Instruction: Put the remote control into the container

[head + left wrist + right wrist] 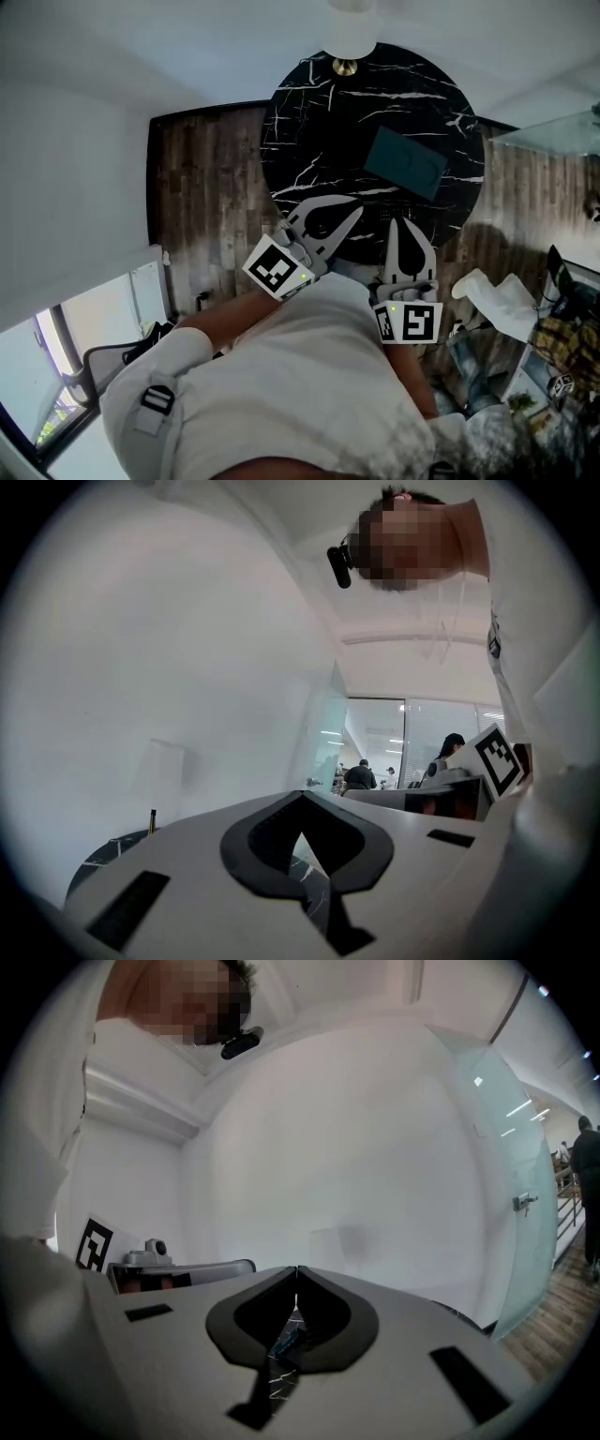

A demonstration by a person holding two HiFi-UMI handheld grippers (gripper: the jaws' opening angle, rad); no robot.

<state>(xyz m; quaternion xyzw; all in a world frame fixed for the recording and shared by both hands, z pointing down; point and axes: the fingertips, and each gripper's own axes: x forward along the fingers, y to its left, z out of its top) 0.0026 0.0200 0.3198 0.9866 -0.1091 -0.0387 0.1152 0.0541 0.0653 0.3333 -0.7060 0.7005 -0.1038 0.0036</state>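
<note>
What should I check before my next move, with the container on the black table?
1. Left tongs hold nothing: ok, shut and empty.
2. Right tongs hold nothing: ok, shut and empty.
3. Tongs opened for a grasp: not ok, both are shut.
4. Container stands on the table: ok.
5. Remote control found: cannot tell, no view shows it.
</note>
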